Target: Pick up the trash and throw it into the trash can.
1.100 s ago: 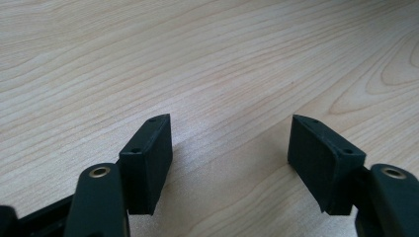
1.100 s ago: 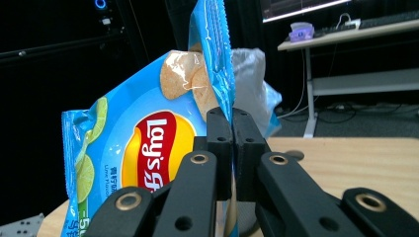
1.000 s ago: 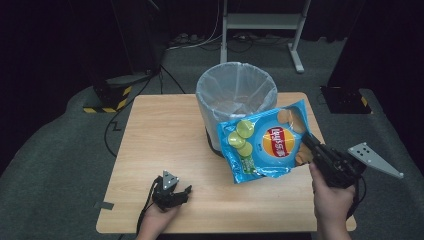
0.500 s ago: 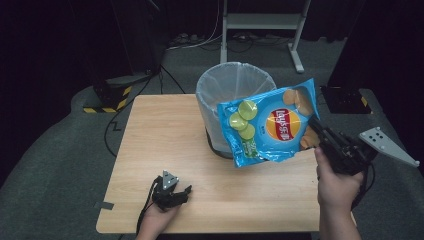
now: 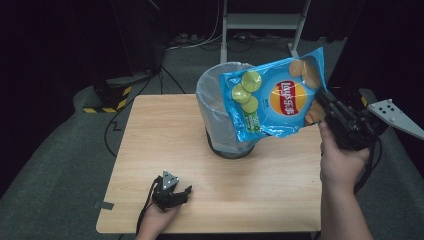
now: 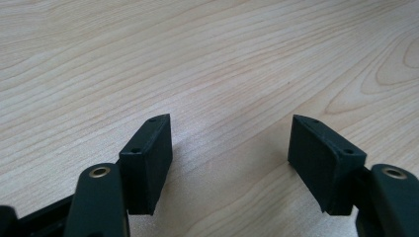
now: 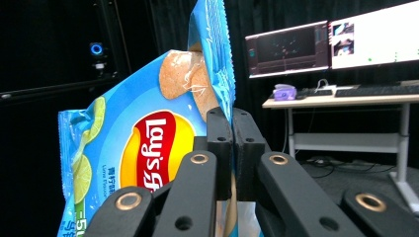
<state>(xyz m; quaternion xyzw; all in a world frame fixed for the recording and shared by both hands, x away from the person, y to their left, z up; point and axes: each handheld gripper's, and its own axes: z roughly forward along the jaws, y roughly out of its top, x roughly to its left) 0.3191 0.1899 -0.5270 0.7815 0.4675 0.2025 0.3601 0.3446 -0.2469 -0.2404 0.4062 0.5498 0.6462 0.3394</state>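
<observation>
Since the earlier frame the chip bag rose off the tabletop to above the bin.
High view: right gripper [image 5: 325, 107] held chip bag [image 5: 272, 100] by its right edge, long axis running left across the bin [image 5: 215, 107] mouth; left gripper [image 5: 172, 190] rested on tabletop [image 5: 160, 135], well apart. Left gripper view: fingers [image 6: 148, 158] were spread, empty. Right gripper view: fingers [image 7: 220, 143] were clamped on the bag edge.

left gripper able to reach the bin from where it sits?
Probably yes. The left gripper rests open on the table, and only bare wood lies between it and the lined bin; the chip bag hangs above, right side.
</observation>
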